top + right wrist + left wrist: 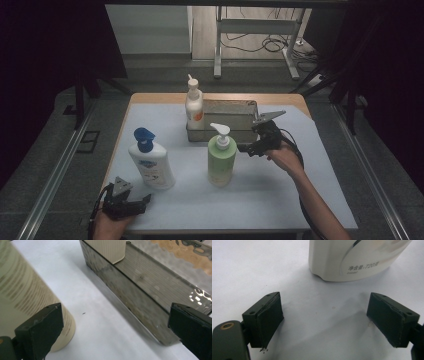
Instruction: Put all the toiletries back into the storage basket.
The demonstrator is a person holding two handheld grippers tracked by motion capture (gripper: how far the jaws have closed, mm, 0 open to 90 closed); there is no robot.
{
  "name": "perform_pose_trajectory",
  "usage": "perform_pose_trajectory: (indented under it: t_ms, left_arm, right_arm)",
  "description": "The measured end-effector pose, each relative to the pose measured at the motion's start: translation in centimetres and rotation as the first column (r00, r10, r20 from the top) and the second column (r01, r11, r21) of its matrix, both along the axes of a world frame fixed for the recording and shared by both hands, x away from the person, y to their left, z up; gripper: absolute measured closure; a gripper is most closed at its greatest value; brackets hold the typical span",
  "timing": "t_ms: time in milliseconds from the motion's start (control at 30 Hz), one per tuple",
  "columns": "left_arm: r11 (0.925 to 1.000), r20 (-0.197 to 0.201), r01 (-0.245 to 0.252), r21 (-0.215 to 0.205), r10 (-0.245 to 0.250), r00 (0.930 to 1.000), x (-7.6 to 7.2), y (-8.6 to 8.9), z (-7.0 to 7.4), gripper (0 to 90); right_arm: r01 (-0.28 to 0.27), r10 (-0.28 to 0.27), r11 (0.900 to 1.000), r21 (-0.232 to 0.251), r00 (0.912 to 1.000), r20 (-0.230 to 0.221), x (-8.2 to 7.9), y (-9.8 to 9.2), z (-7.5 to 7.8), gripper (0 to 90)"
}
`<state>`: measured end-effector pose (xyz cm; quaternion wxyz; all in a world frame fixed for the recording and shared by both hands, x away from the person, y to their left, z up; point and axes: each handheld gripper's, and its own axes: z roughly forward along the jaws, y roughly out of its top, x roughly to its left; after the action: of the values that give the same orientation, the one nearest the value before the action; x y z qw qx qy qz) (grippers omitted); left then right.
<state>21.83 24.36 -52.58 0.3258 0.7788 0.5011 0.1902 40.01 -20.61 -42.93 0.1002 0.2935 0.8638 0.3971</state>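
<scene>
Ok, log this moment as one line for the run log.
left gripper: open, empty, near white bottle | right gripper: open, empty, between green bottle and tray

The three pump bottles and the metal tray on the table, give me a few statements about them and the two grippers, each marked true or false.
1. The bottle with the orange label stands inside the metal tray. True.
2. The right gripper is clamped on the green bottle. False: its jaws stand open beside that bottle, with nothing between them.
3. The white bottle with the blue pump lies on its side. False: it stands upright on the table.
4. The left gripper is open, near the base of the white bottle with the blue pump. True.
5. The green bottle is in the tray. False: it stands on the table in front of it.
</scene>
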Motion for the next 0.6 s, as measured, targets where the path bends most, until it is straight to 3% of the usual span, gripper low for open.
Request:
perform_pose_trajectory:
  t_ms: [600]
  left_arm:
    - [1.0, 0.0, -0.001, 0.001, 0.001, 1.0, 0.0, 0.0, 0.0, 12.9]
  right_arm:
    - [-0.063, 0.063, 0.998, 0.014, 0.9979, -0.01, -4.8, -1.2, -0.5, 0.0]
